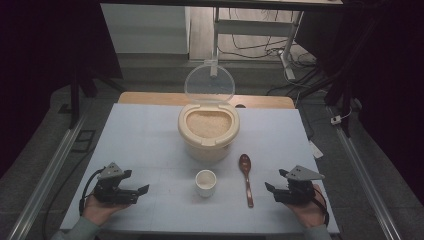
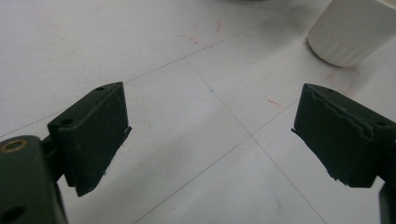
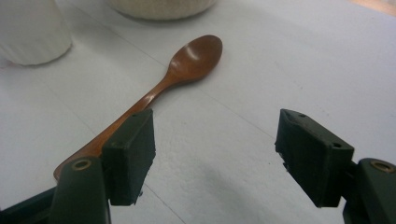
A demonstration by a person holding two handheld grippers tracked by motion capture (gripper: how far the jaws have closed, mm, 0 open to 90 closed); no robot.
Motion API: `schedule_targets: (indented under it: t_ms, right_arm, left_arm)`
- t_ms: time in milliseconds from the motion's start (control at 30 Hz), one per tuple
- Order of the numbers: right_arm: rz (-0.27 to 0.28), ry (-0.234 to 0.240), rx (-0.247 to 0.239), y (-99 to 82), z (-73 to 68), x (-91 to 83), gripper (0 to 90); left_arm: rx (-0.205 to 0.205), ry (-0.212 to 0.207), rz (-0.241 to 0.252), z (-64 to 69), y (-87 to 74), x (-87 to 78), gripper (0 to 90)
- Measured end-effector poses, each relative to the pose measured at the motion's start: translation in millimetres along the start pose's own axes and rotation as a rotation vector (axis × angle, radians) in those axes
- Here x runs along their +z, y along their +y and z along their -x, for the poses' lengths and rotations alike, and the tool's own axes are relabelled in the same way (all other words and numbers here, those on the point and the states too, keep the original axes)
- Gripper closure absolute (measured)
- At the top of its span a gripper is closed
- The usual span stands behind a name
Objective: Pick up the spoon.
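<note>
While both grippers sit low at the near edge of the table (image 1: 150, 130), the wooden spoon (image 1: 246, 179) looks like the thing to go for. It lies just right of the small white cup (image 1: 205, 182), bowl end pointing toward the open rice container (image 1: 208, 131), handle trailing back toward the person. The right gripper (image 1: 276, 181) rests right of the cup beyond the spoon, jaws spread wide, nothing between them. In the right gripper view the spoon (image 3: 163, 84) runs past the left jaw, its handle end tucked behind that jaw, so the gripper (image 3: 215, 144) isn't lined up on it yet.

The left gripper (image 1: 136, 182) waits left of the cup, jaws likewise apart and empty; its own view catches the cup (image 2: 352, 30) off to one side.

To do this well, I'd judge the right hand should slide toward the cup until the handle sits squarely between the pads, then close across the thin neck, well back from the bowl, keeping it level for scooping rice.
</note>
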State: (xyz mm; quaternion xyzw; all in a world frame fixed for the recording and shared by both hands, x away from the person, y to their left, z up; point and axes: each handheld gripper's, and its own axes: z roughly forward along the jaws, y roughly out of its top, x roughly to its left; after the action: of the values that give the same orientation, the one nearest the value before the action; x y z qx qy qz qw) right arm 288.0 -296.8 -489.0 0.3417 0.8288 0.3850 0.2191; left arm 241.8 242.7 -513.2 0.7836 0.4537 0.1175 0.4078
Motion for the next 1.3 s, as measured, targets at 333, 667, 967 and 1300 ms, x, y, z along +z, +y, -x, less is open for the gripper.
schedule_targets:
  t_ms: [333,667,967,1300]
  right_arm:
    - [-0.065,-0.003,0.08,23.9,-11.9,-4.3,29.7]
    - [-0.167,0.005,0.105,46.0,-29.2,5.8,31.0]
    - [-0.218,0.006,0.087,56.1,-41.0,15.1,31.2]
    - [-0.285,0.017,0.092,65.1,-54.9,32.9,30.8]
  left_arm:
    - [0.0,-0.013,-0.004,-0.3,-0.2,0.8,9.8]
    - [0.003,-0.001,-0.008,-0.5,-1.3,0.6,9.8]
    - [0.003,0.0,-0.013,0.7,-1.5,1.8,9.8]
    - [0.005,-0.007,-0.024,0.1,-2.1,3.2,9.9]
